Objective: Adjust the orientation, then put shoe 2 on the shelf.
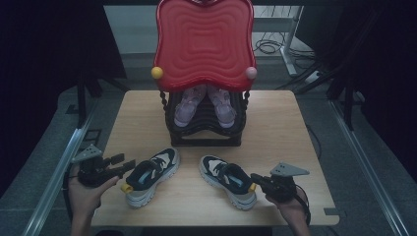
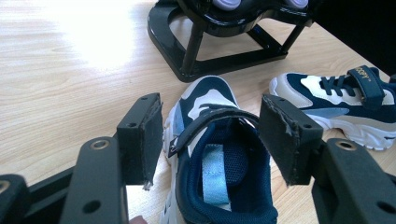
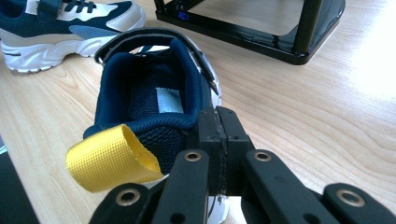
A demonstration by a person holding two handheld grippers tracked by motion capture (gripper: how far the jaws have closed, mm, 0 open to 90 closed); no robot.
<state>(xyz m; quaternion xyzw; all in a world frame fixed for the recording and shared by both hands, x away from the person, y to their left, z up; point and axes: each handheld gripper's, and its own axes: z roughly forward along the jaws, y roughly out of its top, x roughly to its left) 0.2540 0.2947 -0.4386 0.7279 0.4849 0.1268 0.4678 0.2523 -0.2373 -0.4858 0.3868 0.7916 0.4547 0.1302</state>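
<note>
Two navy-and-white sneakers lie on the wooden table (image 1: 275, 128). My left gripper (image 1: 127, 166) is open just behind the left sneaker (image 1: 150, 174). In the left gripper view its jaws (image 2: 212, 135) stand wide on either side of that sneaker's heel opening (image 2: 219, 186), and the pads are clear of it. My right gripper (image 1: 255, 181) is at the heel of the right sneaker (image 1: 228, 179). Its jaws (image 3: 218, 121) are pressed together against the heel collar (image 3: 149, 93), beside a yellow pull tab (image 3: 112, 158). Whether collar fabric is pinched between them I cannot tell.
A black shoe rack (image 1: 204, 135) stands at the back middle of the table under a red wavy tray (image 1: 204, 44). A pair of pale lilac shoes (image 1: 189, 105) sits on it. Bare wood lies to both sides of the rack, and the table's front edge is just behind the grippers.
</note>
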